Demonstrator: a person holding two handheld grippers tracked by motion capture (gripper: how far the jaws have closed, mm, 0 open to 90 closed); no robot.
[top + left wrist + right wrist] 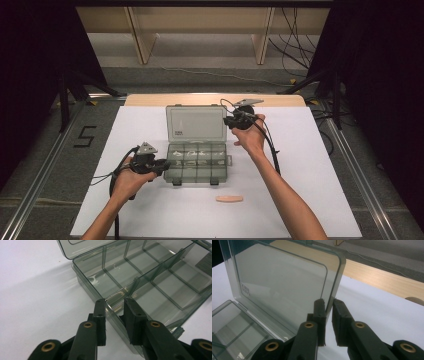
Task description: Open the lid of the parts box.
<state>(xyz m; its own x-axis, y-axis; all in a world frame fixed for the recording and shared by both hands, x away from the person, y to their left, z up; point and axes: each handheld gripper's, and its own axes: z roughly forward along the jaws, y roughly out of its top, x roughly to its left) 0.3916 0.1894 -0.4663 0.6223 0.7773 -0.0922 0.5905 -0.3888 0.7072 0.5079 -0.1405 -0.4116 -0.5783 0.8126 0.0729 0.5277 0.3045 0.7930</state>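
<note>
I am working at a white-covered counter (310, 165) with a tool in each hand, and a smoky transparent plastic compartment box (196, 167) is sitting at its middle, lid up.

On the left, my left tool (161, 166) is gripping the near left wall of the box (140, 287). One jaw is lying outside the wall and the other inside a compartment, closed down onto the thin plastic. I judge this grip is there to pin the base to the counter so it does not slide or tip.

The box is lying with its long axis running left to right across the counter. Its hinge is on the far side, and its two latch tabs are pointing toward me.

Further right, my right tool (231, 121) is pinching the right edge of the box's clear hinged lid (287, 285). Its jaws are nearly together, with only the thin panel between them. The lid is standing close to upright, leaning slightly away, and I take it I am holding it so as to steer its swing.

A small peach-coloured oblong piece (229, 198) is lying on the counter near my right forearm, well apart from the box.
</note>
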